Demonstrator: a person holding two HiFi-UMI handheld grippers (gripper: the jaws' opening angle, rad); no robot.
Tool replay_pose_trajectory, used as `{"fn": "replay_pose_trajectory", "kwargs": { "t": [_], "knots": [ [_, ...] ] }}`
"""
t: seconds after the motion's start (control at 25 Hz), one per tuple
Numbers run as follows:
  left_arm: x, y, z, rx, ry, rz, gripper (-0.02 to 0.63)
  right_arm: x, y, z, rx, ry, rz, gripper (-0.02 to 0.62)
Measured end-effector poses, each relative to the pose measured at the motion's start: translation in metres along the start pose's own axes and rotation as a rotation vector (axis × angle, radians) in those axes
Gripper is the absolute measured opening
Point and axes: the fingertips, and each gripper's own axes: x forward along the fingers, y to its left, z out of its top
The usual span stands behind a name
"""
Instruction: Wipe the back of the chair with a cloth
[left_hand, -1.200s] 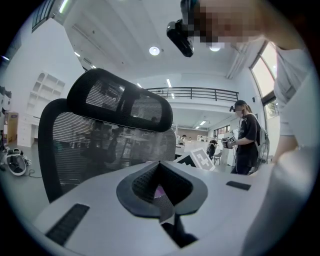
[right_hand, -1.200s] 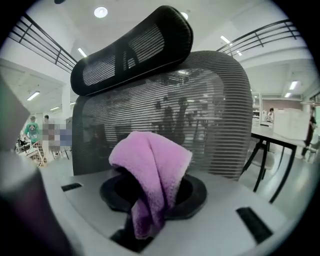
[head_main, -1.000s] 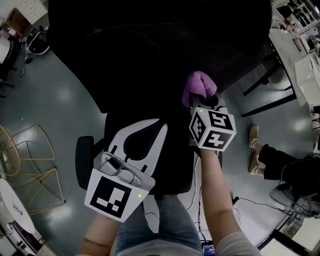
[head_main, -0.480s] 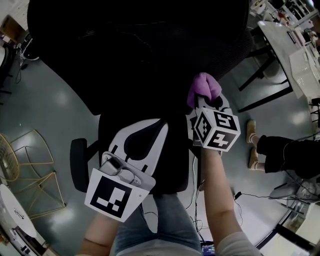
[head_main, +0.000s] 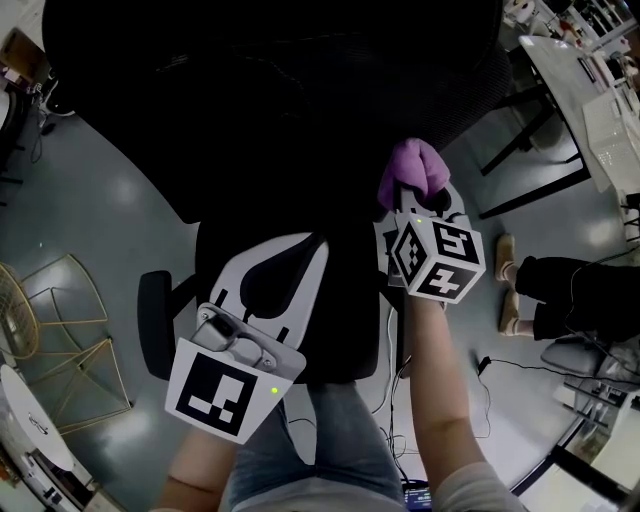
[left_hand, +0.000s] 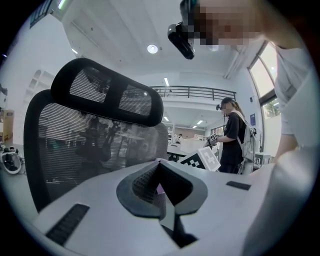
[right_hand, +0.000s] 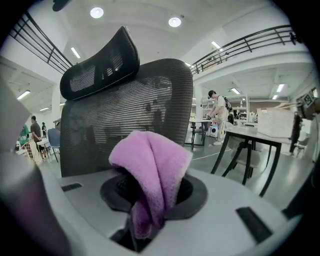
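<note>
The black mesh office chair (head_main: 280, 110) fills the top of the head view, its back (right_hand: 130, 120) and headrest (right_hand: 100, 70) upright just ahead of both grippers. My right gripper (head_main: 414, 200) is shut on a bunched purple cloth (head_main: 412, 168), which sits at the right edge of the chair back. In the right gripper view the cloth (right_hand: 150, 170) drapes over the jaws a short way from the mesh. My left gripper (head_main: 290, 262) hovers over the chair seat, jaws shut with nothing held, pointing at the chair back (left_hand: 95, 150).
A white desk (head_main: 585, 95) on black legs stands to the right. A seated person's feet (head_main: 510, 290) are on the floor by it. A gold wire frame (head_main: 60, 330) stands at left. Cables (head_main: 520, 405) lie on the grey floor. A person (left_hand: 232, 132) stands in the background.
My right gripper with the cloth has shifted slightly right and up along the chair's edge. The left gripper has barely moved.
</note>
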Motion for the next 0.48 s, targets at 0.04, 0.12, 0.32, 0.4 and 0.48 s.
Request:
{"fn": "replay_pose_trajectory", "kwargs": {
  "t": [0.04, 0.12, 0.32, 0.4, 0.48],
  "knots": [
    [0.000, 0.001, -0.002, 0.001, 0.001, 0.007, 0.006, 0.000, 0.000, -0.001, 0.004, -0.003, 0.000, 0.115],
    [-0.001, 0.003, -0.005, -0.003, 0.004, 0.019, 0.006, 0.000, -0.001, -0.005, 0.014, 0.001, 0.003, 0.115],
    [-0.001, 0.007, -0.015, -0.018, 0.010, 0.041, 0.006, 0.003, -0.001, -0.031, 0.018, 0.038, 0.011, 0.115],
    [-0.002, 0.008, -0.018, -0.022, 0.011, 0.047, 0.006, 0.004, 0.001, -0.041, 0.014, 0.054, 0.015, 0.115],
    [-0.004, 0.008, -0.019, -0.024, 0.013, 0.050, 0.006, 0.005, 0.002, -0.049, 0.011, 0.068, 0.017, 0.115]
  ]
}}
